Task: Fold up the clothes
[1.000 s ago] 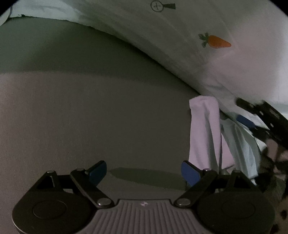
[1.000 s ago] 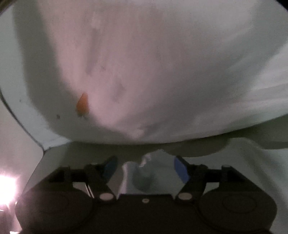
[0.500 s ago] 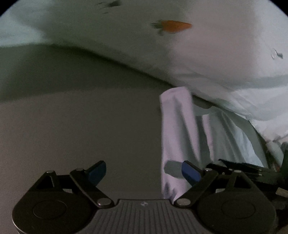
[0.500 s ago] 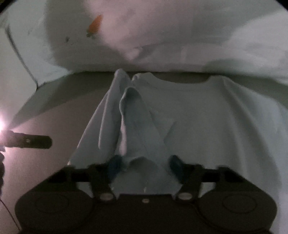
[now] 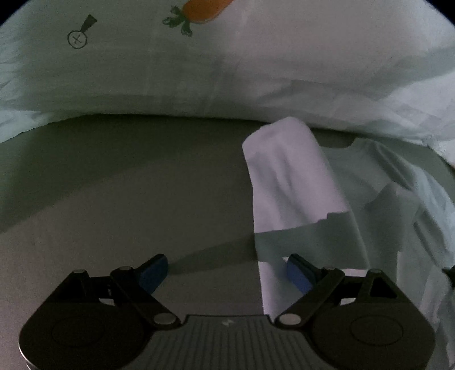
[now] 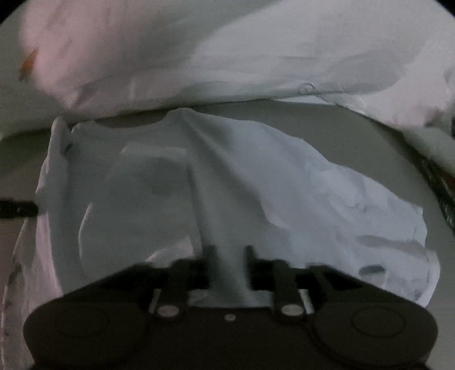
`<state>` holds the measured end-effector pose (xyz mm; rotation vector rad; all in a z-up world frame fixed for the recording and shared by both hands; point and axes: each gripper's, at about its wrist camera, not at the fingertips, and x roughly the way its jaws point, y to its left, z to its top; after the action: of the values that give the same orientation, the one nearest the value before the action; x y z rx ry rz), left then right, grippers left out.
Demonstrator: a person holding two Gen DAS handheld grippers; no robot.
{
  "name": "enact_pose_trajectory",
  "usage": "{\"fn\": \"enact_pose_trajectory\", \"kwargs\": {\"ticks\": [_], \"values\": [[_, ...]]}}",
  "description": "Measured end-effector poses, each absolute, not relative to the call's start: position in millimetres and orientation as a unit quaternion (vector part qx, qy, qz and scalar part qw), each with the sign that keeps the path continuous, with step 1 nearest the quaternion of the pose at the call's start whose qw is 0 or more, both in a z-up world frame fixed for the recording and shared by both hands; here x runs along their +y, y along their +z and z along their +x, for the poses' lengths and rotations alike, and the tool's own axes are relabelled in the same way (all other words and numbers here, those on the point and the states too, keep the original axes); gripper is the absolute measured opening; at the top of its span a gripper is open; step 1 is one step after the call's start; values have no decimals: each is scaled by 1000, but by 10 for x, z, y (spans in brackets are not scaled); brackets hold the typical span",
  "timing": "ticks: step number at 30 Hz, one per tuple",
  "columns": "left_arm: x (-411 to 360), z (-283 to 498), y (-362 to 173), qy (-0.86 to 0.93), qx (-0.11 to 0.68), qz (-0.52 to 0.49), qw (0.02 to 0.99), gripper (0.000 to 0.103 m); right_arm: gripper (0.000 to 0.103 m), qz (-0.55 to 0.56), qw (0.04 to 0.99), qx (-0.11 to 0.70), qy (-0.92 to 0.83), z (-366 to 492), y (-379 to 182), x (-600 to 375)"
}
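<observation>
two views, both dim. in the left wrist view: pale shirt point(image 5: 335, 216) spread on the grey surface point(image 5: 113, 205), with one sleeve folded inward over the shirt body as a whitish band. left gripper point(image 5: 224, 270) held low over the grey surface at the shirt's left edge, jaws spread wide, nothing pinched; blue right fingertip point(image 5: 295, 273) lying over the shirt's edge fabric, blue left fingertip point(image 5: 153, 270) over bare surface just left of the shirt. beyond the shirt's collar end, a white bedding cover point(image 5: 199, 71) bunched up against it, printed with an orange carrot point(image 5: 204, 11) and a small round line drawing point(image 5: 78, 37). at the shirt's far right edge, a sliver of dark gear, too little to identify.

in the right wrist view, blurred: same shirt point(image 6: 312, 199) filling the middle, rumpled, its right half creased and lying on the grey surface point(image 6: 355, 125). right gripper point(image 6: 229, 253) low over the shirt's near edge, jaws closing, a raised ridge of shirt fabric standing between the fingers and running away up the shirt toward its collar end; fingers appeared to press that ridge from both sides. bedding cover point(image 6: 256, 57) heaped beyond the shirt. left of the shirt, a dark bar-like tip point(image 6: 17, 209) poking in from the edge, unclear what.
</observation>
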<state>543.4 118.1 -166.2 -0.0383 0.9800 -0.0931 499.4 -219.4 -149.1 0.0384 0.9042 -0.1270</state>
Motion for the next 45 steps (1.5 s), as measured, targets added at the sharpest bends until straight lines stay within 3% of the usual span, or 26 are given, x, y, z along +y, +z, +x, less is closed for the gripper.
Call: {"fn": "enact_pose_trajectory", "kwargs": {"ticks": [1,8,11,12,14,19,22,26,30,31,32,37,43,45], "values": [[1201,5430,-1651,-48,470,-26,881,91,46,41,903,422,-63,4969,-1450,-2249],[1265,5669,-1518,-103,453,-120,877,91,57,139,915,379,21,5358,-1464,-2281],[1168,5801,-1556,-88,453,-89,883,91,69,165,914,367,56,5574,-1522,-2247],[1129,5843,-1577,-79,453,-74,885,91,66,173,911,369,60,5653,-1564,-2232],[1081,5905,-1633,-60,454,-51,887,91,6,174,909,374,61,5771,-1617,-2189],[978,5896,-1715,-31,441,8,897,93,6,103,943,317,9,5600,-1388,-2072],[975,5885,-1746,-29,432,8,902,95,6,54,945,320,-39,5578,-1448,-2017],[985,5886,-1750,-12,432,6,902,98,7,70,930,357,-59,5683,-1714,-2076],[1059,5956,-1771,12,441,-3,898,99,17,61,932,354,-51,5643,-1648,-2068],[1074,5960,-1759,17,445,-8,895,99,26,55,935,349,-45,5573,-1588,-2064],[1089,5964,-1748,22,450,-13,893,99,42,46,937,344,-39,5484,-1521,-2036],[1194,5744,-1657,24,461,-43,886,98,73,-6,940,340,-29,5026,-1434,-1858],[1310,5039,-1499,14,476,-41,879,98,73,-17,925,374,-65,4833,-1574,-1986],[1347,4750,-1447,7,490,-57,870,98,66,-24,924,375,-67,4813,-1510,-2014]]}}
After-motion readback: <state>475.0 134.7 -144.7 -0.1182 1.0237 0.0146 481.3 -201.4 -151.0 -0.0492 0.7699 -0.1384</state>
